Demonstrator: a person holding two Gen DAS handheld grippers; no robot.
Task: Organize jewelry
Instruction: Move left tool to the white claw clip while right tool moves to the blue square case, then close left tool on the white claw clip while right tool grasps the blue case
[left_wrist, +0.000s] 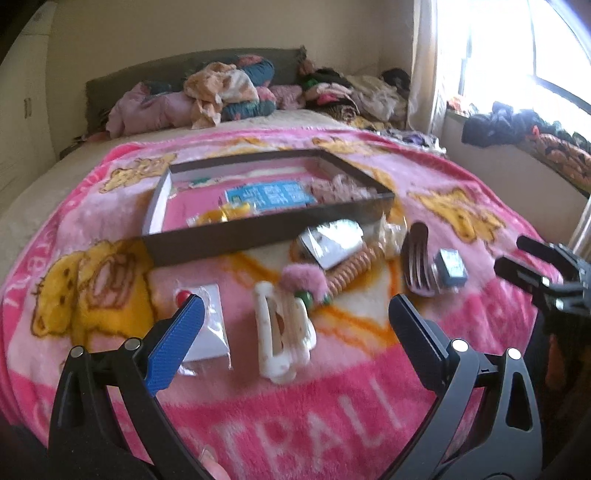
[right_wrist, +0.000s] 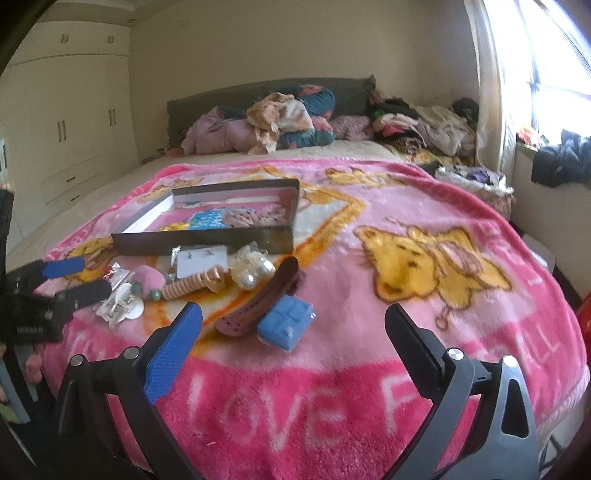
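Nearest in, both claws are spread wide and nothing is gripped in either. The left claw (left_wrist: 295, 314) is hung low over the pink blanket (left_wrist: 332, 398), with the cream hair claw clip (left_wrist: 282, 332) framed between its fingers, so that clip is probably what's being lined up, though no contact can be seen. Just to the clip's left a white earring card (left_wrist: 208, 325) in a clear sleeve is lying flat, partly hidden behind the blue pad (left_wrist: 177, 339).

The right claw (right_wrist: 293, 317) is held over the other end of the pile, where the brown hair clip (right_wrist: 258, 299) and the small blue packet (right_wrist: 286, 325) are lying touching each other. It looks parked there so each claw gets its own half of the mess.

A bit further back the rest is scattered loose: a pink fuzzy piece (left_wrist: 304, 280), an orange spiral hair tie (left_wrist: 351, 269), a carded pair of earrings (right_wrist: 201, 262) and a pearly clip (right_wrist: 251, 273). All of it is bunched right against the near wall of the dark box (left_wrist: 258, 236), presumably dumped there so the trip into the box is short.

Inside the box a blue card (left_wrist: 269, 195), something yellow and a pinkish lacy thing can already be made out, so a start seems to have been made, but most pieces are yet to be moved. Blur hides the finer details in there.

Way at the back, piled clothes (left_wrist: 221, 92) are stacked by the headboard, well apart from the jewelry.
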